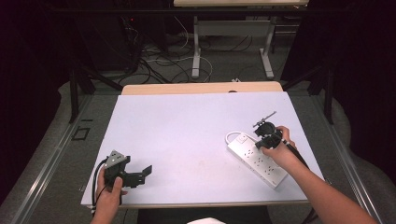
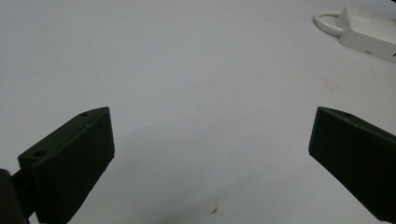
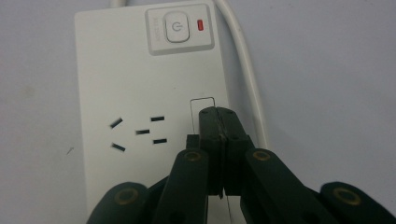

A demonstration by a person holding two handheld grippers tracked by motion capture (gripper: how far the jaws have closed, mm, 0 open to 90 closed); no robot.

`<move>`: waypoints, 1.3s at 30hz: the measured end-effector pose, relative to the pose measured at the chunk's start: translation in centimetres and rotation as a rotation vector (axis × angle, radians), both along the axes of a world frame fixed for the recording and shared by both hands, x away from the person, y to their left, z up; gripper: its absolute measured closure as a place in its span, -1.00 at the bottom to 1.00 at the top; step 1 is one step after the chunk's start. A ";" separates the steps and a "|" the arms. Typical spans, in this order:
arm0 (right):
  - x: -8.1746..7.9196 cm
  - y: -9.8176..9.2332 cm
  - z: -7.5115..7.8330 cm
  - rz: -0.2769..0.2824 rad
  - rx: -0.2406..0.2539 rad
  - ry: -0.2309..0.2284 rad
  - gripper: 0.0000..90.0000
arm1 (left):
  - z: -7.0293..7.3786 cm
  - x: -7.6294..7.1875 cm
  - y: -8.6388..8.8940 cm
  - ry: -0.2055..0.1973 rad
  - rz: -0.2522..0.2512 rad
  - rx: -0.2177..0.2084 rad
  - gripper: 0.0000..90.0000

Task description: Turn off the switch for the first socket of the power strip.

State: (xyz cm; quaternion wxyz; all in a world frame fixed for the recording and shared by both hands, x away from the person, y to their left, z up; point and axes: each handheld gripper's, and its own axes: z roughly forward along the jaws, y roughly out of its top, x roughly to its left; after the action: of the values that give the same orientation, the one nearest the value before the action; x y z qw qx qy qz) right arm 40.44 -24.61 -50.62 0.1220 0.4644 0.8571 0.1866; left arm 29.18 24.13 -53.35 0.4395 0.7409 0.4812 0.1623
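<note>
- Right now the white power strip (image 3: 140,93) is lying flat on the white surface (image 1: 187,130), toward the right side near the person's right hand (image 1: 280,156), with its white cable (image 3: 245,79) looping off the switch end.
- Its power button (image 3: 176,25) is sitting at the far end in the right gripper view, with a small red light (image 3: 201,24) glowing beside it, so the strip seems to be switched on.
- The right gripper (image 3: 219,116) is hovering low over the strip, its jaws pressed together with nothing between them, tips pointing at a small outlined rectangle just beside the socket holes (image 3: 137,133).
- Whether the tips are actually touching the strip is hard to tell.
- The left gripper (image 2: 210,140) is resting well apart, near the front left corner of the surface, jaws spread wide and empty, facing across the bare surface toward the strip.
- Judging by this, the work is looking early or midway: the right gripper is positioned over the strip, but the button is not being pressed and no plug is in any socket.
</note>
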 end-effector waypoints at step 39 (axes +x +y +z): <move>-0.5 -0.5 -0.5 -0.015 0.043 -0.020 1.00 | 0.0 0.0 0.0 0.001 -0.002 0.004 -1.00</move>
State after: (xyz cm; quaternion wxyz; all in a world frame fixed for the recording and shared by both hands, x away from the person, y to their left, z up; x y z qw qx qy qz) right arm 39.98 -25.11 -51.13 0.1218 0.4715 0.8481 0.2087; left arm 29.14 24.09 -53.37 0.4379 0.7424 0.4802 0.1625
